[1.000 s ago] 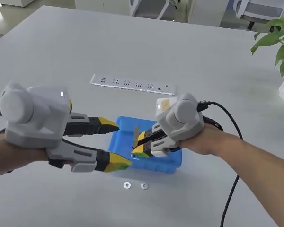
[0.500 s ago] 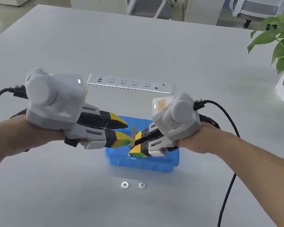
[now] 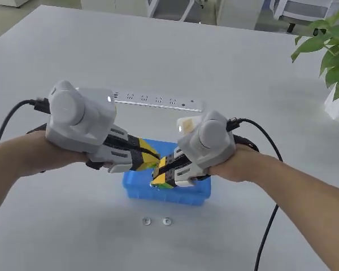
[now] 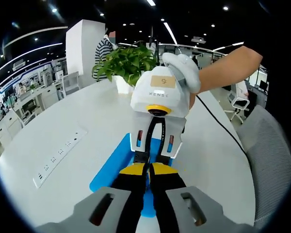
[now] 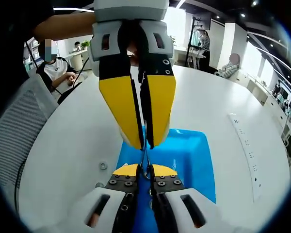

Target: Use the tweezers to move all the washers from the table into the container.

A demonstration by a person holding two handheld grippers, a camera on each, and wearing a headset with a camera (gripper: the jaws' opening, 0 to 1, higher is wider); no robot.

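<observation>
**Claws.** Your right claw (image 5: 144,171) has its jaws drawn together on one end of the thin metal tweezers (image 5: 144,158). Your left claw (image 4: 148,170) meets it tip to tip. Its yellow jaws are pinched in on the other end of the same tool, so both claws appear to grip it at once.

**Tool axis.** The tweezers' long axis runs straight from one claw to the other. The working tips are hidden inside the jaws, and I cannot tell which end carries them.

**Beneath the claws.** Both claws hang over the blue rectangular plastic container (image 3: 175,195). Whether any washers lie inside it cannot be made out.

**Task items.** The two small round metal washers (image 3: 146,221) lie side by side, close but apart, on the white counter (image 3: 243,73). They sit just outside the container's near wall, toward the counter's near edge.

**Governing relation.** From the claws the washers lie downward and toward the near edge. By my judgement the right claw's tips stand slightly closer to them. The tweezers must therefore be freed into one claw and their axis tipped toward that edge.

**Beyond.** A white power strip (image 3: 158,100) lies on the far side of the container, well clear of the work.
</observation>
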